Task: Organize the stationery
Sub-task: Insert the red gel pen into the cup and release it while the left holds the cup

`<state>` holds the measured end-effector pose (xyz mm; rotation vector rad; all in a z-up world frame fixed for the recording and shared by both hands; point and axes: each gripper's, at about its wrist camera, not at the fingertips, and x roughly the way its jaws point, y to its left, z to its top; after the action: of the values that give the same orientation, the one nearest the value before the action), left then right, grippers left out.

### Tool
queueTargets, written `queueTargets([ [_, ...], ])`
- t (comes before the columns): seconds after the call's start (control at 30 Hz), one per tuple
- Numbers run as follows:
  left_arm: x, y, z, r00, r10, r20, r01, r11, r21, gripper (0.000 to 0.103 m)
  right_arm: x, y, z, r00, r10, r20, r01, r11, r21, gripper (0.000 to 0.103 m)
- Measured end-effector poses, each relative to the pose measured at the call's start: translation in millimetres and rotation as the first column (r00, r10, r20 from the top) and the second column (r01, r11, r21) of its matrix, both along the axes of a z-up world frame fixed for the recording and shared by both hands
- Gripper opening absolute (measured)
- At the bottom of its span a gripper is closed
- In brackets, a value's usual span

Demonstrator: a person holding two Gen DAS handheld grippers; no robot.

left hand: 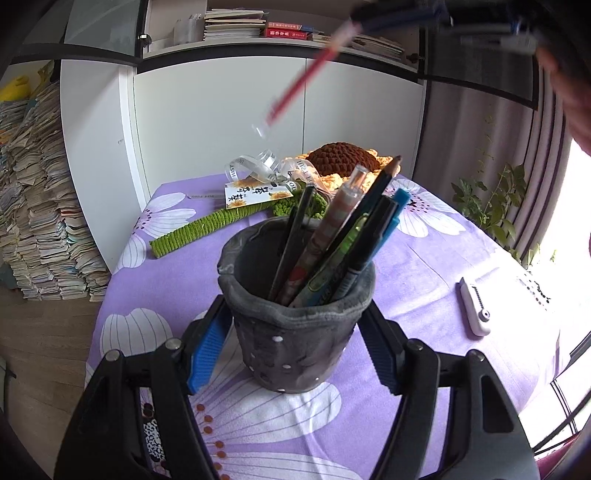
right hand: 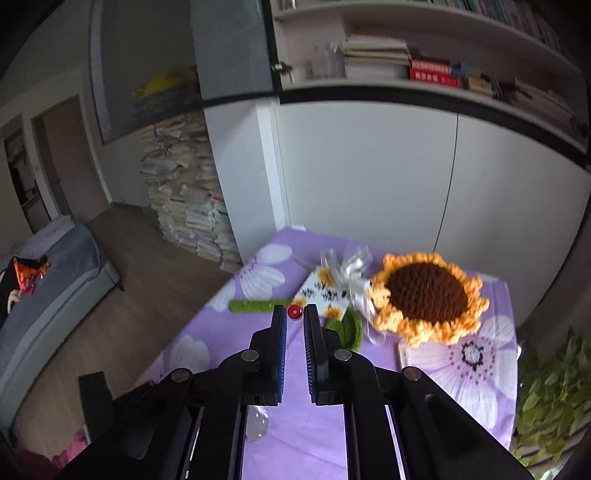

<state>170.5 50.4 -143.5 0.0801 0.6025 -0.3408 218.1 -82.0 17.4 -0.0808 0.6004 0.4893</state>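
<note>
Pen [left hand: 306,75], red, clear-capped, pinched near its top end by right gripper [right hand: 295,313] above grey holder [left hand: 295,325]; light, stiff, smooth, likely to swivel. Left gripper [left hand: 291,350] fingers clamp the soft holder's sides on tabletop [left hand: 424,266].

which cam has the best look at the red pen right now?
Left wrist: the red pen shows along its length, blurred, hanging from the right gripper above the pen cup. Right wrist shows only its red end between the fingertips.
</note>
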Motion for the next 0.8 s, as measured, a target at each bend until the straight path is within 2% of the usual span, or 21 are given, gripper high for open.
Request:
queueTargets([
  [0.07,0,-1,0,1.000,0.000,-0.003,0.000,1.000,0.007,0.069,-7,6,13,0.999,0.028,0.043,-0.028,1.000,0.011,0.010],
  [0.17,0,-1,1,1.000,0.000,-0.004,0.000,1.000,0.012,0.069,-12,14,21,0.996,0.071,0.049,-0.073,0.997,0.033,0.010],
  [0.37,1,1,0,1.000,-0.003,-0.004,0.003,1.000,0.009,0.069,-28,16,13,0.991,0.133,0.010,-0.133,0.989,0.062,0.010],
  [0.8,1,-1,0,1.000,-0.001,-0.005,0.001,1.000,0.007,0.069,-52,29,22,0.980,0.184,0.068,-0.188,0.981,0.047,0.010],
])
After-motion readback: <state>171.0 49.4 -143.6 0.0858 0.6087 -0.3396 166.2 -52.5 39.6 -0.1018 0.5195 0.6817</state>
